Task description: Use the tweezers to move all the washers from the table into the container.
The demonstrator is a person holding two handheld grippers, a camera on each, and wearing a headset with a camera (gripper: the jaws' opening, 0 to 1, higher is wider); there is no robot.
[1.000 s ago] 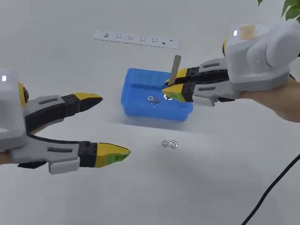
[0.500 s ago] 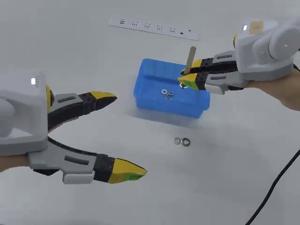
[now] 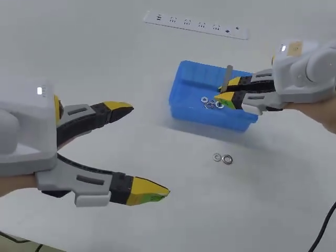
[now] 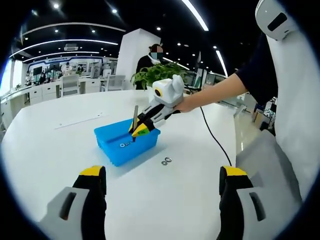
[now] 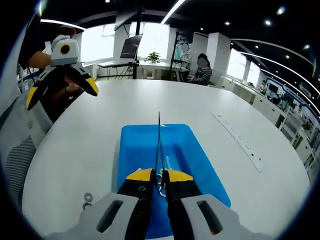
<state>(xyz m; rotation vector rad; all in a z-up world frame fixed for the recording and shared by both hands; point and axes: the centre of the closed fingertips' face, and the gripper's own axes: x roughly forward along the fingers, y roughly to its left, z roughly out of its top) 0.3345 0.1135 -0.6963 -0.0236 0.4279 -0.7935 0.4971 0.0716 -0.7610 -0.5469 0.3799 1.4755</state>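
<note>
A blue container stands on the white table, with several washers inside. Two more washers lie on the table in front of it. My right gripper hangs over the container's right part, shut on grey tweezers that stick up past its tips. In the right gripper view the tweezers run forward from the shut gripper over the container. My left gripper stands open and holds nothing, well left of the container. In the left gripper view the container and table washers lie ahead.
A white power strip lies at the table's far side behind the container. A dark cable runs off at the lower right. The table's near edge shows at the bottom left. A plant and a person stand beyond the table.
The head camera has shifted, so everything sits further right in the picture. The right gripper keeps its hold on the tweezers over the container's right part. The left gripper stays open.
</note>
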